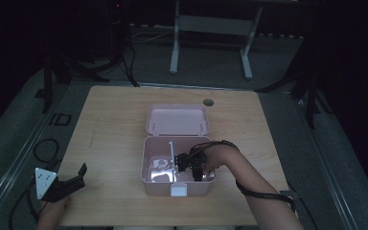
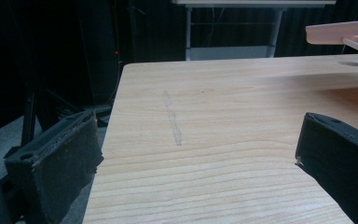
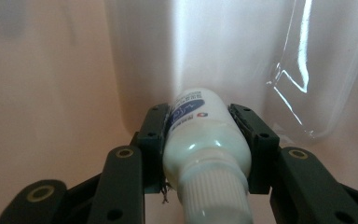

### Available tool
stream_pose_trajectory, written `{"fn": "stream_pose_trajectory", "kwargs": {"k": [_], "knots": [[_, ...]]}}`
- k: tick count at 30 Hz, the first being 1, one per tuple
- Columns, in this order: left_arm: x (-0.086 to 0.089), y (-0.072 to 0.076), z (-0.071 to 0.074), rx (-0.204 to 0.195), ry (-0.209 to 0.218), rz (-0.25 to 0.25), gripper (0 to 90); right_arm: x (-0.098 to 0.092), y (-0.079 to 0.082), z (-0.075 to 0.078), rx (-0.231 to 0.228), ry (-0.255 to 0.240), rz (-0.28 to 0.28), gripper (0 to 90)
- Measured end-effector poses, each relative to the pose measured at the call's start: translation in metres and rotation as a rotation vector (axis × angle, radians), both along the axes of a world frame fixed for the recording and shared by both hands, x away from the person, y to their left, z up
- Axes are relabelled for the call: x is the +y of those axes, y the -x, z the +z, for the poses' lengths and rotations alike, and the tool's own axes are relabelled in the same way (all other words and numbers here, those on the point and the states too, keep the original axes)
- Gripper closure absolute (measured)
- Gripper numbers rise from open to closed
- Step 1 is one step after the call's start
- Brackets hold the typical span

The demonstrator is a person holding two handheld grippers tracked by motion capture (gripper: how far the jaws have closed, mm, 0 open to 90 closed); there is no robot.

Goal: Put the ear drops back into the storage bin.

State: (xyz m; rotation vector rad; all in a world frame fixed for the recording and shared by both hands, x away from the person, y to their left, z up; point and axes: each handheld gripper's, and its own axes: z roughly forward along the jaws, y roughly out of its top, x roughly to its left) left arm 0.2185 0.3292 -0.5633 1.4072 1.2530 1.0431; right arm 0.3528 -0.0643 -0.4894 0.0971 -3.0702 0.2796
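The right hand-held gripper [image 3: 205, 154] is clamped on a small white bottle [image 3: 200, 140] by its body, ribbed cap toward the camera — low inside the open pink box [image 1: 146, 165] at desk centre, apparently to lay it flat beside a clear plastic packet [image 3: 317, 84]; the left hand-held gripper [image 2: 196, 158] idles at seven o'clock on the desk [image 2: 223, 102], jaws wide and empty.

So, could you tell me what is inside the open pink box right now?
Inside the pink box, the right gripper holds a white bottle, beside clear plastic packaging. The floor under the gripper is hidden.
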Motion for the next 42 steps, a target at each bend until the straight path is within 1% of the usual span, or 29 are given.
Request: {"fn": "stream_pose_trajectory", "kwargs": {"k": [3,9,12,13,14,16,18,19,22,23,24,25,27,28,29,30,32,33,34,35,37,39,42], "knots": [[0.0,0.0,0.0,0.0,0.0,-0.001,0.4,0.0,0.0,0.0,-0.001,0.003,0.005,58.9],[0.0,0.0,0.0,0.0,0.002,0.0,0.4,0.0,0.0,0.001,0.009,-0.002,-0.008,56.4],[0.0,0.0,0.0,0.0,0.002,0.0,0.4,-0.001,0.0,0.004,0.013,-0.013,-0.01,54.9],[0.0,0.0,0.0,0.0,0.001,0.0,0.4,-0.001,0.0,0.005,0.007,-0.018,-0.009,54.0],[0.0,0.0,0.0,0.0,0.001,0.0,0.4,-0.002,-0.001,0.007,0.003,-0.023,-0.01,51.6],[0.0,0.0,0.0,0.001,0.001,0.0,0.4,-0.002,-0.002,0.014,-0.01,-0.036,-0.015,51.0],[0.0,0.0,0.0,0.002,0.001,0.0,0.4,-0.003,-0.001,0.018,-0.013,-0.046,-0.022,50.3],[0.0,0.0,0.0,0.002,0.001,0.0,0.4,-0.004,-0.001,0.022,-0.017,-0.049,-0.013,49.6],[0.0,0.0,0.0,0.002,0.001,0.0,0.4,-0.005,-0.001,0.031,-0.033,-0.07,-0.02,46.5],[0.0,0.0,0.0,0.002,0.0,0.001,0.4,-0.005,-0.001,0.035,-0.029,-0.076,-0.029,45.0],[0.0,0.0,0.0,0.002,-0.001,0.0,0.4,-0.006,0.0,0.038,-0.031,-0.083,-0.027,42.9],[0.0,0.0,0.0,0.002,0.0,0.001,0.4,-0.006,0.0,0.041,-0.044,-0.093,-0.025,41.3],[0.0,0.0,0.0,0.002,0.0,0.001,0.4,-0.008,0.0,0.047,-0.052,-0.109,-0.03,36.7],[0.0,0.0,0.0,0.002,0.0,0.001,0.4,-0.01,-0.001,0.051,-0.053,-0.122,-0.035,33.8],[0.0,0.0,0.0,0.002,0.0,0.001,0.4,-0.011,-0.001,0.053,-0.054,-0.129,-0.033,32.9],[0.0,0.0,0.0,0.003,0.001,0.001,0.4,-0.012,0.0,0.056,-0.053,-0.135,-0.043,31.1],[0.0,0.0,0.0,0.003,0.001,0.001,0.4,-0.016,0.0,0.062,-0.045,-0.165,-0.035,27.0],[0.0,0.0,0.0,0.003,0.0,0.001,0.4,-0.017,0.001,0.065,-0.039,-0.174,-0.03,26.5],[0.0,0.0,0.0,0.003,0.0,0.002,0.4,-0.019,0.001,0.068,-0.034,-0.185,-0.023,23.0],[0.0,0.0,0.0,0.003,0.0,0.002,0.4,-0.019,0.002,0.07,-0.03,-0.19,-0.025,20.7],[0.0,0.0,0.0,0.003,0.001,0.003,0.4,-0.021,0.002,0.073,-0.024,-0.191,-0.026,20.0],[0.0,0.0,0.0,0.003,0.001,0.003,0.4,-0.023,0.002,0.077,-0.038,-0.189,-0.022,19.5],[0.0,-0.001,0.0,0.003,0.001,0.003,0.4,-0.027,0.0,0.083,-0.073,-0.196,-0.021,19.4]]}}
